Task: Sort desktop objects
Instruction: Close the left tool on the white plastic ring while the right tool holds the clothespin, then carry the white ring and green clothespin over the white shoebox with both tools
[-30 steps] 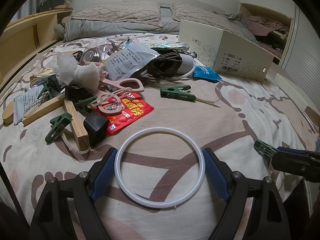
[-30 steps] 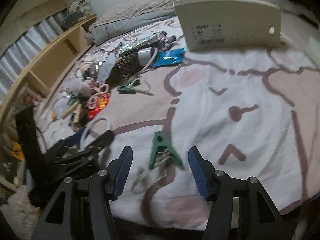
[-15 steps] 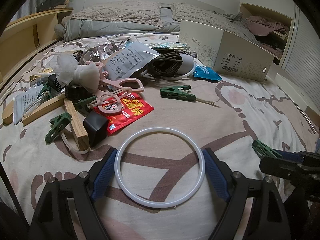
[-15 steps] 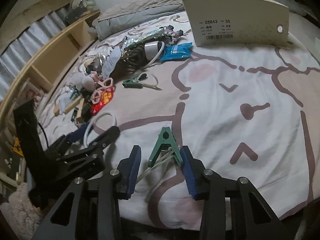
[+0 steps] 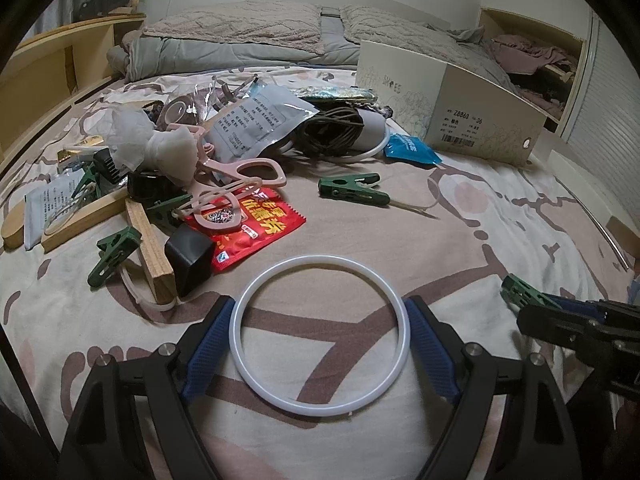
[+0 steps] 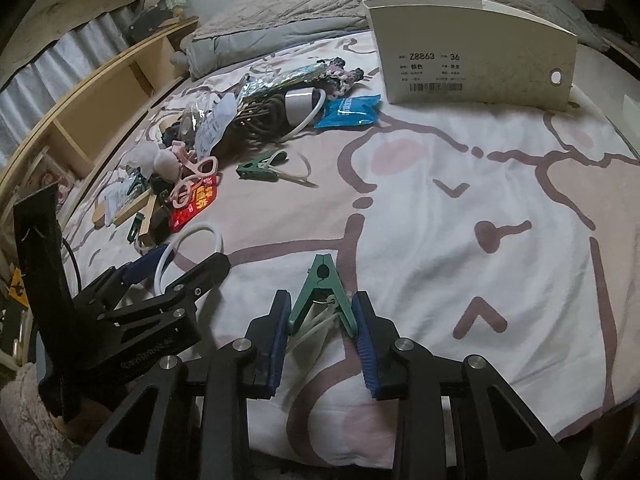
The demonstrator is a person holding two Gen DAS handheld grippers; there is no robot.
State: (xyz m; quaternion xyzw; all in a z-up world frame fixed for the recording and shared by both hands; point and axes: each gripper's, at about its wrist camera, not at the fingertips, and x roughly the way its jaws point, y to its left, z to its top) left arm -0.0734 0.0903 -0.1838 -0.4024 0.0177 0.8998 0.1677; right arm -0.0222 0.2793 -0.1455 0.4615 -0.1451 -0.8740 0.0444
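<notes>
Spread across a bed [image 6: 500, 184] with a cartoon-print cover, a jumble of small things. At the near edge in the right wrist view, the right gripper [image 6: 322, 322] closing on a green clothespin [image 6: 322, 292]: blue fingers [image 6: 280, 332] pressed against both splayed handles, nose pointing away toward the shoe box [image 6: 472, 56], a pale cord trailing from between the handles. Off to its left, the left gripper [image 5: 320, 336] spread wide, fingers [image 5: 208, 344] set just outside a white ring [image 5: 320, 336] lying flat on the cover; pads right beside the rim, contact not clear enough to call. Beyond the ring, a red snack packet [image 5: 252, 228] partly under pink scissors [image 5: 236, 184], with a black cube [image 5: 188, 258] and a wooden block [image 5: 150, 248] just left of it. Another green clothespin [image 5: 114, 248] beside the wooden block, and a third [image 5: 354, 190] lying alone, well apart, in the middle of the bed. Farther back, a coil of dark cord [image 5: 332, 130] against a printed white pouch [image 5: 260, 120], then a blue packet [image 5: 410, 150] just in front of the shoe box. Along the left side, a wooden shelf unit [image 6: 100, 96]; at the head, grey pillows [image 5: 240, 28].
</notes>
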